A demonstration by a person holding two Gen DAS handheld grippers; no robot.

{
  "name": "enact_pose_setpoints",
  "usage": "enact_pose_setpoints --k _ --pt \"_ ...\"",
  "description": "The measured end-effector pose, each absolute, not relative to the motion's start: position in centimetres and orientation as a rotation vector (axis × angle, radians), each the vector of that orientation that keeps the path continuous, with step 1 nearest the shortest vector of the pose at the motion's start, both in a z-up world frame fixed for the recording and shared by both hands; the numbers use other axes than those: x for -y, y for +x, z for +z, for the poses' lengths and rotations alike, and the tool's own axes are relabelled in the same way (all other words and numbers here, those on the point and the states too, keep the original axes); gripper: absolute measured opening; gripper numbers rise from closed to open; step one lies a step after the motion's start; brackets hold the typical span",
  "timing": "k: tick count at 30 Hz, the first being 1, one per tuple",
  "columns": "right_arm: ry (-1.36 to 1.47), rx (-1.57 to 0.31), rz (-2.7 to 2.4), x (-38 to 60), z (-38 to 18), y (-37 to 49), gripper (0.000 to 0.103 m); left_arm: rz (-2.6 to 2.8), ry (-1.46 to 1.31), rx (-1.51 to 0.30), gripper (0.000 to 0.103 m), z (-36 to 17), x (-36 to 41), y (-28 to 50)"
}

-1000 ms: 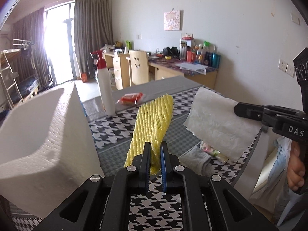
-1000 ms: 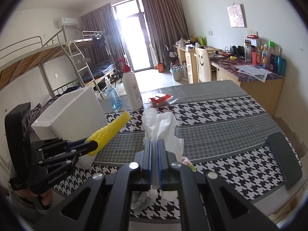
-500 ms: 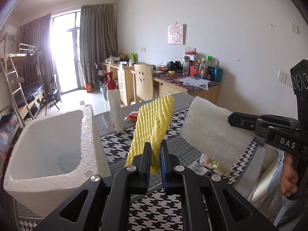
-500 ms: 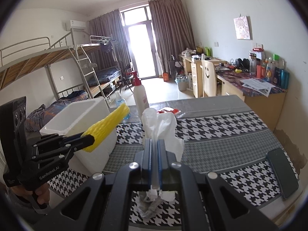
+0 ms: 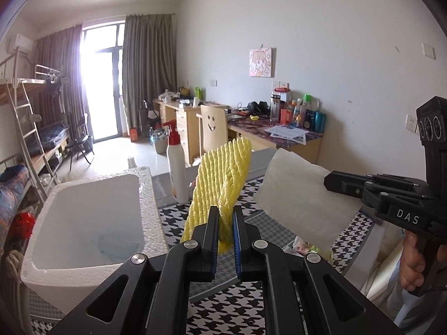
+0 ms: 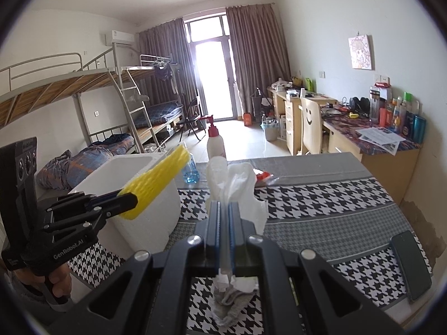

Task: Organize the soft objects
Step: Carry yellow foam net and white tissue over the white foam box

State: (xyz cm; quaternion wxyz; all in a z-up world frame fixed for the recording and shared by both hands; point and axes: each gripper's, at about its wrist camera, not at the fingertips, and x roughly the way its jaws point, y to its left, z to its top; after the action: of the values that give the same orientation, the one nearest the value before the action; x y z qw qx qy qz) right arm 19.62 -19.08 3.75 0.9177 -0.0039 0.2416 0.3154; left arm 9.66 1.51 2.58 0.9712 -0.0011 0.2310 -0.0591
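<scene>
Yellow foam netting (image 5: pixel 223 178), ribbed and tube-shaped, pinched upright at frame centre in left gripper (image 5: pixel 223 223). Thin crinkled white tissue (image 6: pixel 234 184) clamped flat in fully closed right gripper (image 6: pixel 223 223). Grainy white foam box (image 5: pixel 83 217) at lower left, on houndstooth tablecloth (image 6: pixel 321 201).

1. A white pump bottle (image 6: pixel 215 143) with a red top stood upright at the far side of the houndstooth tablecloth (image 6: pixel 321 203).
2. A dark phone (image 6: pixel 410 265) lay at the near right.
3. A chair (image 5: pixel 214 128) bearing a smiley face stood at a cluttered desk (image 6: pixel 374 142).
4. A bunk bed (image 6: pixel 92 92) stood far left.
</scene>
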Motion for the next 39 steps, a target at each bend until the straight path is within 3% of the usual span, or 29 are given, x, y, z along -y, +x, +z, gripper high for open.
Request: enact_pose_setpoints --k 39 --pt "0.0 -0.421 0.763 15.8 6.1 20.5 0.008 0.017 -0.038 -0.393 0.01 5.1 -5.3 10.2"
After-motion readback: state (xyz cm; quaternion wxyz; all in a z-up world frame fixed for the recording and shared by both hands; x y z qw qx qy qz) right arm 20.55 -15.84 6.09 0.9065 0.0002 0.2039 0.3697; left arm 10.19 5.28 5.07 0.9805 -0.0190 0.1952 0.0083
